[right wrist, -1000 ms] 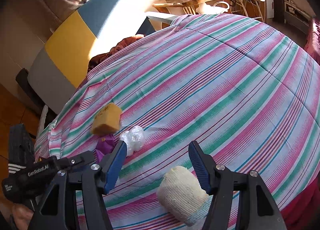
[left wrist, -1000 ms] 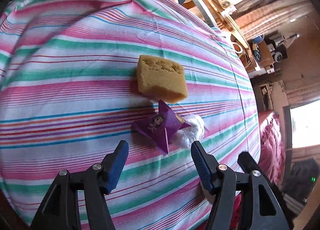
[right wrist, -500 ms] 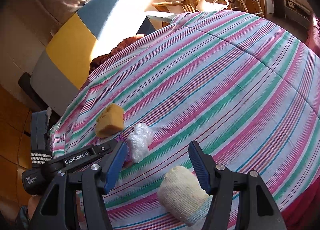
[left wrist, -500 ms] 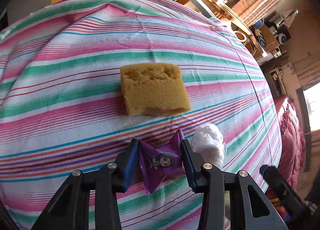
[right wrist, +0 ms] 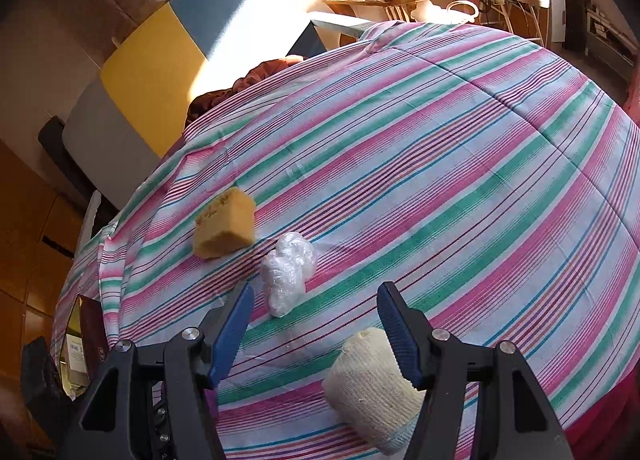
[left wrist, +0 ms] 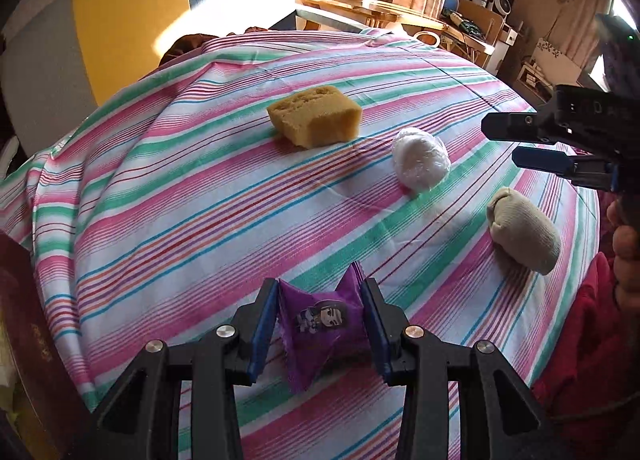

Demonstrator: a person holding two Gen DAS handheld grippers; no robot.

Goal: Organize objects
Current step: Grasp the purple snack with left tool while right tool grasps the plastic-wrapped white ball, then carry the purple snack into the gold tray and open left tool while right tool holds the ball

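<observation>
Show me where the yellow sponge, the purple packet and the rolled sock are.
yellow sponge (left wrist: 316, 116), left wrist view, front face.
purple packet (left wrist: 322, 316), left wrist view, printed middle.
rolled sock (right wrist: 370, 384), right wrist view, knitted side.

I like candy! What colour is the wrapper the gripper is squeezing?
Purple wrapper, clearest in the left wrist view.

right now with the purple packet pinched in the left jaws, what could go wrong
1. The crinkly purple foil snack packet is thin and slick, held only at its sides, so it may slip or crumple.
2. The right gripper hangs open by the rolled cream sock and may nudge it toward the striped cloth's edge.
</observation>
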